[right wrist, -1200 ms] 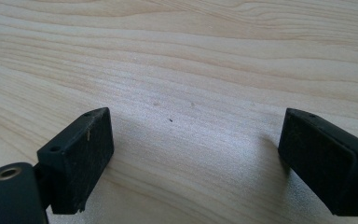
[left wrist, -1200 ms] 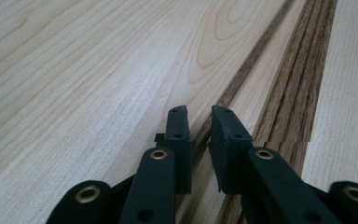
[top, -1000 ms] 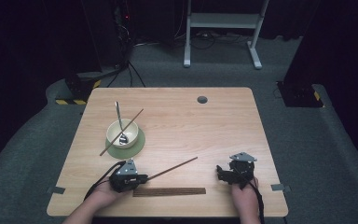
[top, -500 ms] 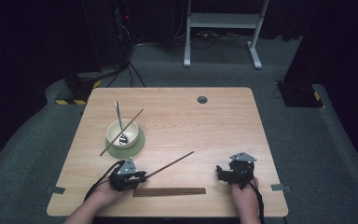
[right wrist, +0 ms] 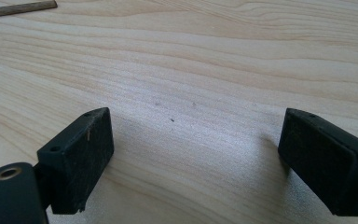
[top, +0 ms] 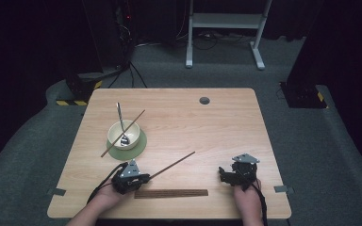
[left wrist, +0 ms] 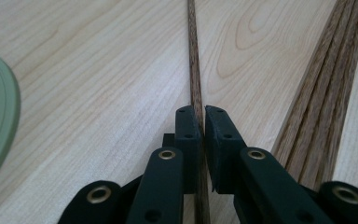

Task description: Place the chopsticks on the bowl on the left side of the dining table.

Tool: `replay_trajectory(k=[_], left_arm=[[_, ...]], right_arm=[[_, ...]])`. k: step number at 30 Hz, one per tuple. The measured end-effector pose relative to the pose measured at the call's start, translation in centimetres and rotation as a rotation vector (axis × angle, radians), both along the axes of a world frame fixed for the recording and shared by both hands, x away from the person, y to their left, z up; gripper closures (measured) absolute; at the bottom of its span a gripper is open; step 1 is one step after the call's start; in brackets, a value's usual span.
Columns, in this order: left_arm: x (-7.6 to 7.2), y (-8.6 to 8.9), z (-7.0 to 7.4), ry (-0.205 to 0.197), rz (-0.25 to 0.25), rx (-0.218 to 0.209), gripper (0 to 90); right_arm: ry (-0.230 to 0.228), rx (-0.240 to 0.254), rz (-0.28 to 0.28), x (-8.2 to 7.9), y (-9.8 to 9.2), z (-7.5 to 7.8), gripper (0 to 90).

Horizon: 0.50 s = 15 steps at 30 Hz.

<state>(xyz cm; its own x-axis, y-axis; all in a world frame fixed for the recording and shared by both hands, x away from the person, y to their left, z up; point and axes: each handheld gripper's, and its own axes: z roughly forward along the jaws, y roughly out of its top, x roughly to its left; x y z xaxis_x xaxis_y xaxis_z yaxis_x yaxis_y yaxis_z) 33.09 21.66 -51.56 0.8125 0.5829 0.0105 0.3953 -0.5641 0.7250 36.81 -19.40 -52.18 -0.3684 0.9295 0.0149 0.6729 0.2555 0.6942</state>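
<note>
Left gripper view: left gripper (left wrist: 201,122) pinches a slim, dark wooden chopstick (left wrist: 195,70); right gripper (right wrist: 193,161) spread wide.

Bowl (top: 123,134) on mat (top: 139,147), left — chopstick bundle (top: 171,193) at table (top: 226,122) near edge.

No writing, label, brand or number is showing legibly anywhere on or around the table (top: 226,117). The nearest thing to a sign is lying on the floor just off the table's far left corner: a yellow-and-black striped strip (top: 78,100), carrying no words.
</note>
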Motion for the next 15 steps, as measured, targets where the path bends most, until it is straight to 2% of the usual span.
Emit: replay_trajectory(k=[8, 10, 11, 15], left_arm=[[-0.2, 0.4, 1.0, -0.025, 0.035, -0.08, 83.5], [-0.1, 0.6, 1.3, -0.035, 0.03, -0.084, 83.5], [-0.2, 0.7, 1.4, -0.027, 0.047, -0.101, 83.6], [-0.3, 0.9, 1.8, -0.045, 0.052, -0.13, 83.6]], right_arm=[[-0.006, -0.004, 0.004, 0.0, 0.0, 0.0, 10.1], [-0.008, -0.006, 0.006, 0.0, 0.0, 0.0, 10.1], [-0.006, -0.004, 0.005, 0.0, 0.0, 0.0, 10.1], [-0.007, -0.004, 0.004, 0.0, 0.0, 0.0, 10.1]])
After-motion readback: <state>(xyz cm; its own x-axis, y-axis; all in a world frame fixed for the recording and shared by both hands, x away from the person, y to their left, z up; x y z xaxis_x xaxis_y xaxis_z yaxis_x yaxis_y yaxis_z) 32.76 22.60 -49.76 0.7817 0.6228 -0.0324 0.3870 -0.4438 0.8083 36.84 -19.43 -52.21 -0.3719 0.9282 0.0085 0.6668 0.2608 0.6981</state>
